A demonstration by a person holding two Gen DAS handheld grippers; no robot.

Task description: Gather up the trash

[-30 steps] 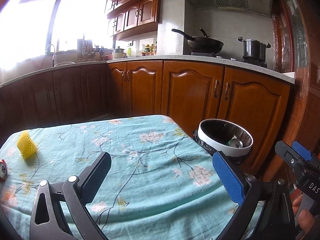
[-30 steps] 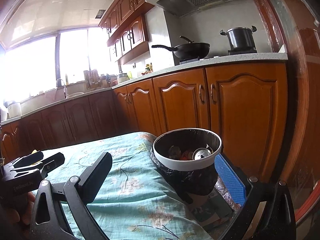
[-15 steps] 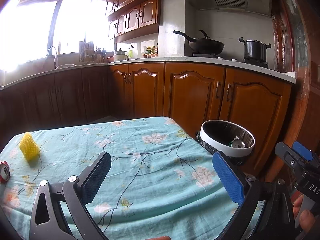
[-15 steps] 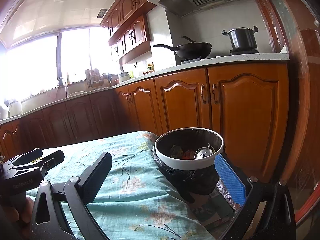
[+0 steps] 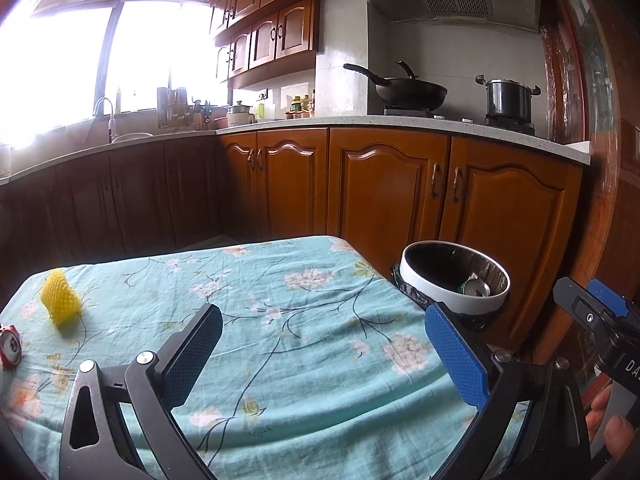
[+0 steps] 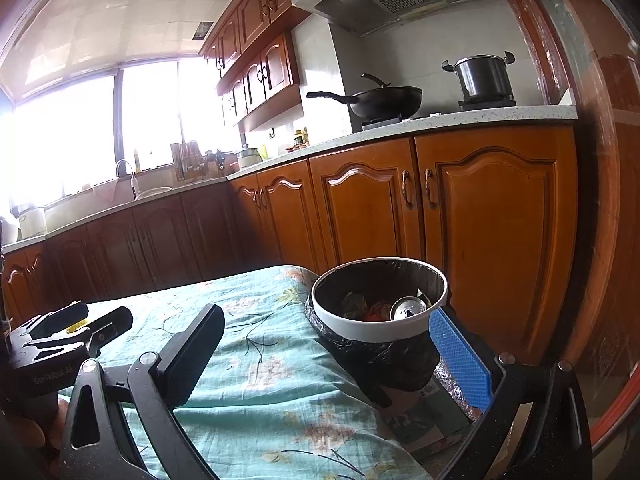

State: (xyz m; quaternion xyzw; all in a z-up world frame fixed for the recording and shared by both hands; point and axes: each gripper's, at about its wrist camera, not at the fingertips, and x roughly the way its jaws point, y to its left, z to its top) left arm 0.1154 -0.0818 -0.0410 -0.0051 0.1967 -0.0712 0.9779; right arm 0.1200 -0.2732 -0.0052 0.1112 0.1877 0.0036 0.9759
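A white-rimmed trash bin [image 5: 428, 284] with a black liner stands off the table's right edge; it also shows in the right wrist view [image 6: 380, 330]. A can [image 6: 408, 307] and other scraps lie inside it. On the floral tablecloth [image 5: 280, 320], a yellow foam net [image 5: 60, 303] and a red can [image 5: 9, 347] lie at the far left. My left gripper [image 5: 324, 354] is open and empty above the cloth. My right gripper [image 6: 328, 354] is open and empty just in front of the bin.
Wooden kitchen cabinets [image 5: 380, 188] run behind the table, with a wok [image 5: 408, 90] and a pot [image 5: 508, 98] on the counter. A bright window [image 5: 80, 68] and sink are at the back left. The left gripper [image 6: 60, 336] shows in the right wrist view.
Both views have shifted slightly; the yellow net and red can sit a little further right in the left wrist view. Both grippers stay open and empty.
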